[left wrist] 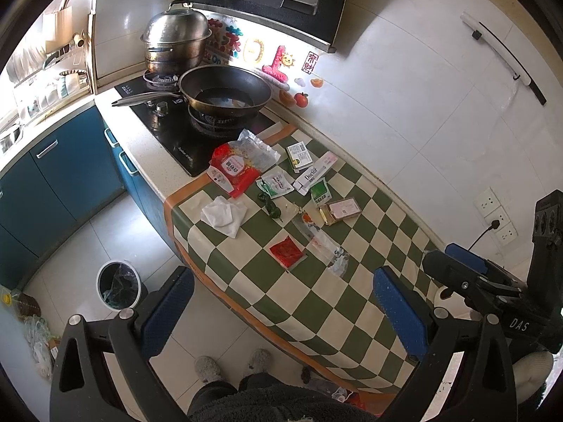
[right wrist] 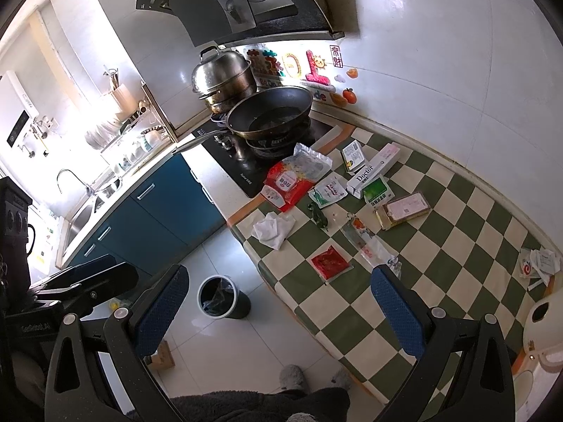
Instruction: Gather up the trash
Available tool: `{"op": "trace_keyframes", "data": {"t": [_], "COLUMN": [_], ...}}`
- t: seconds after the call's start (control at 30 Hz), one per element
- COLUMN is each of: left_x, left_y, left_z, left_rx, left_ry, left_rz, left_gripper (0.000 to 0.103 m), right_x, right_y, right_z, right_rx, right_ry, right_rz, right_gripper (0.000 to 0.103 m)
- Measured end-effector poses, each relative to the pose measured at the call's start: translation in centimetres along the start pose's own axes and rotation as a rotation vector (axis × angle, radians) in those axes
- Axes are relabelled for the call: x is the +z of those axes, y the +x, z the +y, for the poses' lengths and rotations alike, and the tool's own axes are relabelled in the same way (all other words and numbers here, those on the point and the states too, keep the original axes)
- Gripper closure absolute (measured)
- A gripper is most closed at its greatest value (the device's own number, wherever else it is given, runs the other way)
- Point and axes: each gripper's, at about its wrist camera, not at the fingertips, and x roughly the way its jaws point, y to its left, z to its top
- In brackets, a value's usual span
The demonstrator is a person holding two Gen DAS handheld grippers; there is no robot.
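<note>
Trash lies on a green-checked counter cloth (left wrist: 316, 292): a red sauce packet (left wrist: 286, 251) (right wrist: 330, 262), a crumpled white tissue (left wrist: 223, 214) (right wrist: 272, 228), a red and clear bag (left wrist: 234, 168) (right wrist: 288, 183), a Doctor box (left wrist: 313, 174) (right wrist: 369, 174), green sachets (left wrist: 276, 183), a clear wrapper (left wrist: 318, 239) (right wrist: 369, 246). A bin (left wrist: 119, 290) (right wrist: 220, 297) stands on the floor. My left gripper (left wrist: 281, 309) and right gripper (right wrist: 279, 313) are open, empty, held above the cloth's near edge.
A wok (left wrist: 225, 91) and a steel steamer pot (left wrist: 176, 42) sit on the hob behind the trash. Blue cabinets (left wrist: 59, 176) and a sink (right wrist: 84, 211) lie left. A white appliance (right wrist: 542, 330) and more packets (right wrist: 540, 263) are at the right.
</note>
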Motion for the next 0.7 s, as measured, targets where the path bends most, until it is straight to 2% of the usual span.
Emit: {"op": "trace_keyframes", "data": {"t": [0.53,0.6,0.7], "left_x": [0.0,0.0,0.6], "left_y": [0.0,0.0,0.1], "left_z": [0.1,0.0,0.3], "left_rx": [0.0,0.001,0.015], "left_ry": [0.001,0.002,0.017], "left_rz": [-0.001,-0.002,-0.001], "left_gripper": [0.0,0.0,0.0], "right_x": [-0.2,0.2,0.3], "right_y": [0.5,0.1,0.4], "right_z": [-1.2,1.5,2.0], "right_rx": [0.006,0.005,0.002], "right_ry": [0.003,0.002,0.011], "right_rz": [0.0,-0.001,-0.003], "right_gripper": [0.0,0.0,0.0]}}
